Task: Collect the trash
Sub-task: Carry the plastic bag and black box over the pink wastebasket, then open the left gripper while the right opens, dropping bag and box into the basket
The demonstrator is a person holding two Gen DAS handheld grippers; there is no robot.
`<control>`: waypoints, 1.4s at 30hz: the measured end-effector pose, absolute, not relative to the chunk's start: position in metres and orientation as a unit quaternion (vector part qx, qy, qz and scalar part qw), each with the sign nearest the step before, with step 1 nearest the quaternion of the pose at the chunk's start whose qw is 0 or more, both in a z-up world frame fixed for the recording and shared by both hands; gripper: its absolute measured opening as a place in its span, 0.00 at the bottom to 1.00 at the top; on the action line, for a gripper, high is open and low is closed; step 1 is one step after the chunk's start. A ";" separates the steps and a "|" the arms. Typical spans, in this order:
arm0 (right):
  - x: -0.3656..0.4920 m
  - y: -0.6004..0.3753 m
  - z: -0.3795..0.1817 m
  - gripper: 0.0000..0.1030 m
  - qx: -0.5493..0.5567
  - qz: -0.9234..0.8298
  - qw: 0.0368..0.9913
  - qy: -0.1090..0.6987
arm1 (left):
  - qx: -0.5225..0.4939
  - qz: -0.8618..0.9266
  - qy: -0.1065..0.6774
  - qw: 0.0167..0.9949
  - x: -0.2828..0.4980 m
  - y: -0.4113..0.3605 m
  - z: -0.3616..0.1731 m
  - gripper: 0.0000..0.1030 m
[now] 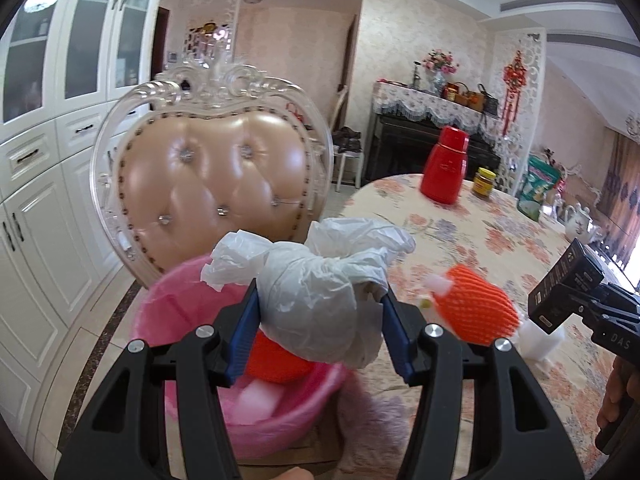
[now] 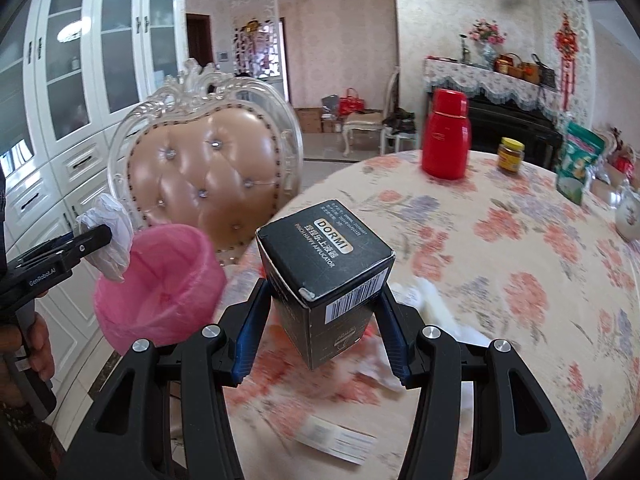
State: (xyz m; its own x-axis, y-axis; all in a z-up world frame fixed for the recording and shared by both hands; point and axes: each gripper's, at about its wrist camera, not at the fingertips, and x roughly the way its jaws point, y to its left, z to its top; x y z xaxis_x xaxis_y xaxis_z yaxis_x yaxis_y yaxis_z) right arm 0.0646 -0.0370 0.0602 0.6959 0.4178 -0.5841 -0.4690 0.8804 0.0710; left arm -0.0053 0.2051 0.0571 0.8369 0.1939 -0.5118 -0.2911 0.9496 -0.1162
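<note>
Left claw half open, clamping crumpled white plastic bag above pink bin. Right claw narrowly open, gripping black box over floral worktop. Box label: "DORMI", "PINCH HAPPY APPLICATOR"; barcode visible. Left claw body marked "GenRobot.AI".

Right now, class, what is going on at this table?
A person is clearing trash with a claw in each hand. The left claw holds a crumpled white bag over the pink bin, which already has orange netting inside. The right claw grips a black box above the floral table. More orange netting and white scraps remain on the table.
</note>
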 end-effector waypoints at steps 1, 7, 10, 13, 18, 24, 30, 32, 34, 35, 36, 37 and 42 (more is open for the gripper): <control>0.065 -0.029 0.061 0.49 -0.044 0.247 0.919 0.306 | -0.096 0.131 0.255 0.953 -0.007 0.210 0.057 0.53; 0.071 0.017 0.063 0.49 -0.056 0.278 0.909 0.306 | -0.103 0.153 0.254 0.949 -0.017 0.243 0.056 0.53; 0.073 0.040 0.062 0.49 -0.062 0.292 0.903 0.309 | -0.109 0.160 0.254 0.948 -0.020 0.257 0.054 0.53; 0.074 0.061 0.061 0.49 -0.065 0.305 0.897 0.312 | -0.112 0.167 0.257 0.945 -0.023 0.272 0.051 0.54; 0.074 0.096 0.056 0.49 -0.074 0.324 0.888 0.318 | -0.116 0.174 0.258 0.943 -0.029 0.288 0.047 0.54; 0.077 0.131 0.049 0.49 -0.086 0.344 0.877 0.325 | -0.119 0.184 0.256 0.941 -0.037 0.306 0.048 0.54; 0.080 0.163 0.040 0.49 -0.099 0.360 0.866 0.333 | -0.124 0.193 0.255 0.939 -0.043 0.318 0.047 0.54; 0.081 0.172 0.036 0.49 -0.103 0.364 0.862 0.337 | -0.126 0.195 0.255 0.939 -0.045 0.323 0.046 0.54; 0.083 0.179 0.032 0.49 -0.107 0.367 0.858 0.342 | -0.127 0.197 0.255 0.938 -0.047 0.325 0.047 0.54; 0.084 0.184 0.030 0.49 -0.109 0.369 0.856 0.345 | -0.127 0.197 0.255 0.938 -0.048 0.326 0.047 0.54; 0.084 0.187 0.028 0.49 -0.110 0.371 0.855 0.346 | -0.128 0.198 0.255 0.938 -0.048 0.327 0.046 0.54; 0.085 0.190 0.027 0.49 -0.112 0.372 0.854 0.346 | -0.128 0.199 0.255 0.937 -0.048 0.328 0.047 0.54; 0.085 0.205 0.020 0.50 -0.125 0.380 0.845 0.355 | -0.129 0.200 0.255 0.937 -0.046 0.332 0.045 0.54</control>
